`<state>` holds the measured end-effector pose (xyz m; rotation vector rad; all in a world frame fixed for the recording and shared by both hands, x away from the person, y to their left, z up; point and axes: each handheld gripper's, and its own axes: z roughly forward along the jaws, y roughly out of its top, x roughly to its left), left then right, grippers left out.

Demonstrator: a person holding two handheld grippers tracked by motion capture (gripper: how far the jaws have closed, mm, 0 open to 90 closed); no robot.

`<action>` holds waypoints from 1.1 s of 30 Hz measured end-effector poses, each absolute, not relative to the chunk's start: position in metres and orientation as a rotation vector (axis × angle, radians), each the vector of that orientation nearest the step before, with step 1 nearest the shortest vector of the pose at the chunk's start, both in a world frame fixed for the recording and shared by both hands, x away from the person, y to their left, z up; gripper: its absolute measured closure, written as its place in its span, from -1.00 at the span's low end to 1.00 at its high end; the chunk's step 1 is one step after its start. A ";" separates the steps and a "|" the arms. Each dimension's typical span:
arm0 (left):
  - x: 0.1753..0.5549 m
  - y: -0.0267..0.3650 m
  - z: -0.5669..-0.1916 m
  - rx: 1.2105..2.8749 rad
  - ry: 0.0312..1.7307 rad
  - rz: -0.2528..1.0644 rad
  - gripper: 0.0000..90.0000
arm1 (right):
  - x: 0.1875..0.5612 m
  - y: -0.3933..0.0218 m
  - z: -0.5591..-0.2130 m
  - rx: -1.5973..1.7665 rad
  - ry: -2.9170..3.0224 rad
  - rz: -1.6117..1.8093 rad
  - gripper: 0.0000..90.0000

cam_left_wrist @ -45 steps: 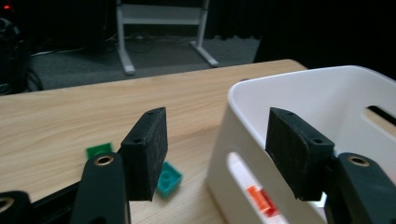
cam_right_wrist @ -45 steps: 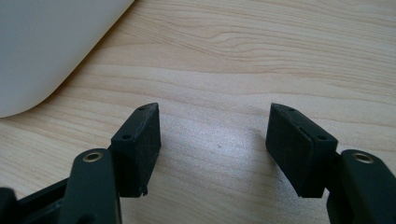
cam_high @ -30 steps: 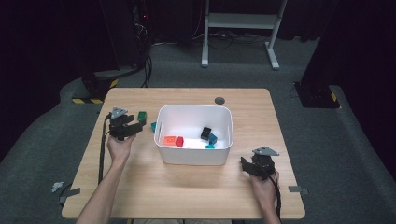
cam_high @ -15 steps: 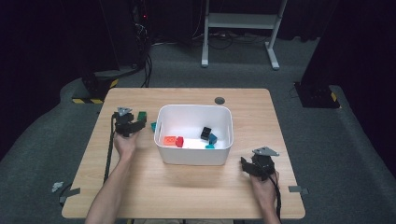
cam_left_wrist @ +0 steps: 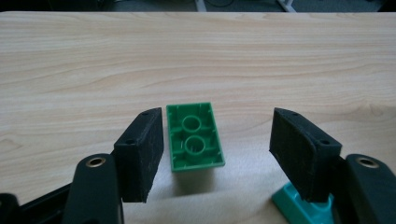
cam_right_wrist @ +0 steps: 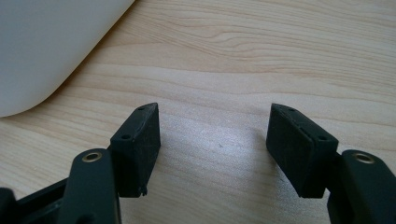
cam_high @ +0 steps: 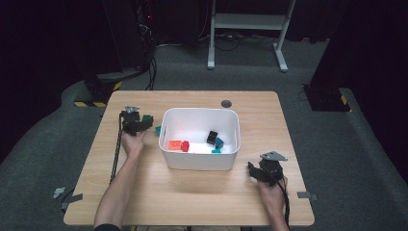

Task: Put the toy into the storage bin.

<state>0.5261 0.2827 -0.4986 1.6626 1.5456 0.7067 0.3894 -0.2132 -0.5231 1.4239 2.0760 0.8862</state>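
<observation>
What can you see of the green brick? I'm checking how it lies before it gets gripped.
The green brick is a small plastic building block, lying upside down on the wooden table: its hollow underside faces up, showing two round tubes and thin ribs inside the walls. It sits between the open jaws of the left hand-held gripper, close beside one jaw and well clear of the other; contact with the near one cannot be told. A teal brick lies apart from it.

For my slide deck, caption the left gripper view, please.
Open left gripper straddles an upside-down green brick on the wooden table.

Glossy plastic green brick (cam_left_wrist: 195, 138), matt wooden table (cam_left_wrist: 233, 60)
</observation>
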 end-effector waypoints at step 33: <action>0.537 0.283 -0.525 1.736 1.610 0.729 0.20 | 0.388 -0.213 -0.523 1.415 2.084 0.889 -0.22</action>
